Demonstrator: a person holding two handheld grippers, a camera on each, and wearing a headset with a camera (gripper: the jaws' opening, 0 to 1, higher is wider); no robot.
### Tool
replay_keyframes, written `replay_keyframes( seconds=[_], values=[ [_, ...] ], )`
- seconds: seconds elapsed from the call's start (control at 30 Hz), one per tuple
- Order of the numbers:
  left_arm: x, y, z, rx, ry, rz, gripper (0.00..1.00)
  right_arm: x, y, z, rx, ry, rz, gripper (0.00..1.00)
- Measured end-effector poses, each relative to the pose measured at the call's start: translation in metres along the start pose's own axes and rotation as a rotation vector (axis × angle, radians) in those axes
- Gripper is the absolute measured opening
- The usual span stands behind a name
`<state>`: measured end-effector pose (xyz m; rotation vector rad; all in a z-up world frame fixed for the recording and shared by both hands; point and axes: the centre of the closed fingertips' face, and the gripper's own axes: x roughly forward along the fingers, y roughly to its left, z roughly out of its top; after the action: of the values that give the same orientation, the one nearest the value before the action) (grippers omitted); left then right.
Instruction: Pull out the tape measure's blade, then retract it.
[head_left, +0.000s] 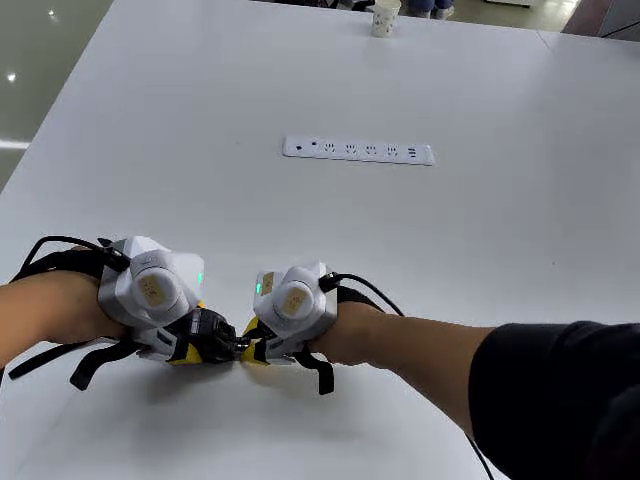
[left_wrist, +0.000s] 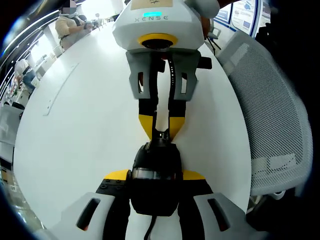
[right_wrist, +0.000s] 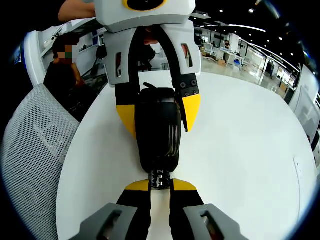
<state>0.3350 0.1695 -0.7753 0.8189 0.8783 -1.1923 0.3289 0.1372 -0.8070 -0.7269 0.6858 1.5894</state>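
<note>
A black tape measure (head_left: 212, 336) sits just above the white table (head_left: 330, 80), between two grippers that face each other. My left gripper (head_left: 188, 346) is shut on the black case (left_wrist: 155, 180), its yellow-tipped jaws on either side of it. The right gripper (head_left: 250, 350) meets it tip to tip and is shut on the end of the blade (right_wrist: 160, 179). Only a short stub of blade with printed numerals shows between the case (right_wrist: 159, 134) and my right gripper (right_wrist: 160, 189). In the left gripper view, the right gripper's yellow tips (left_wrist: 160, 126) pinch the blade end just beyond the case.
A white power strip (head_left: 358, 151) lies mid-table, and a paper cup (head_left: 385, 17) stands at the far edge. A grey mesh chair (left_wrist: 270, 110) stands beside the table's near edge. People sit in the background.
</note>
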Motion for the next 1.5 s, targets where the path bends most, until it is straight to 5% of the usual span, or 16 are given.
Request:
replay_keyframes(
  seconds=[1.5],
  values=[
    [0.0, 0.003, 0.002, -0.017, 0.005, 0.017, 0.31, -0.019, 0.0, -0.025, 0.025, 0.041, -0.004, 0.09]
  ],
)
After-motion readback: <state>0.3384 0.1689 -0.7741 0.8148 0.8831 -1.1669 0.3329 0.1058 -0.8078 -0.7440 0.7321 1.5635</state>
